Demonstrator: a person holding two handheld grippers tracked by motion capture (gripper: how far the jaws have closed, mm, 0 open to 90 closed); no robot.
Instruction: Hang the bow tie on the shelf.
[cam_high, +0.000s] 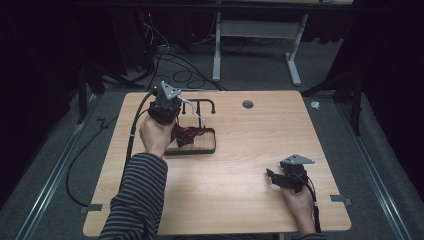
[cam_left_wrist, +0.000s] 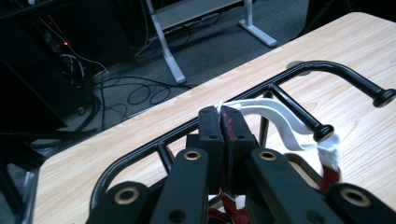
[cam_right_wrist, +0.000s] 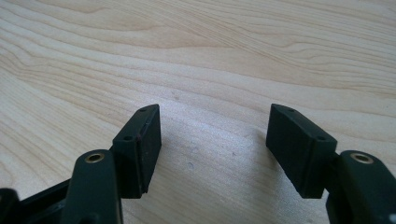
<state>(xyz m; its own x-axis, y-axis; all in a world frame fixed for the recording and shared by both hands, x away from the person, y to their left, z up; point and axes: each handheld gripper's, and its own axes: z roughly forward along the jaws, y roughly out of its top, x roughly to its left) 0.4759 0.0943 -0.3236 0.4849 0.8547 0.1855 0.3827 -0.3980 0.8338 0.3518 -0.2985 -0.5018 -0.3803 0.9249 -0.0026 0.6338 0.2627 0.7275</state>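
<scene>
Two tools, two roles. Left gripper (cam_left_wrist: 223, 116) clamped fully shut on the dark red garment (cam_high: 186, 135) just where its white strap (cam_left_wrist: 280, 119) begins, with a sliver of red cloth pinched between the pads; probably gripped at the strap end so the loop can be steered over a peg or off it. Garment draped at the black rack (cam_left_wrist: 336, 70), strap running past the short knobbed peg (cam_left_wrist: 322, 132), though whether hooked on it cannot be told. Rest of the cloth hanging down toward the wooden base (cam_high: 207, 149) on the far left part of the table (cam_high: 250, 200). Held high and close to the bar, presumably to draw the strap taut. Right gripper (cam_right_wrist: 215, 135) low over bare wood at the near right, jaws wide apart with nothing between them, well away from the rack, likely so as not to crowd it.
</scene>
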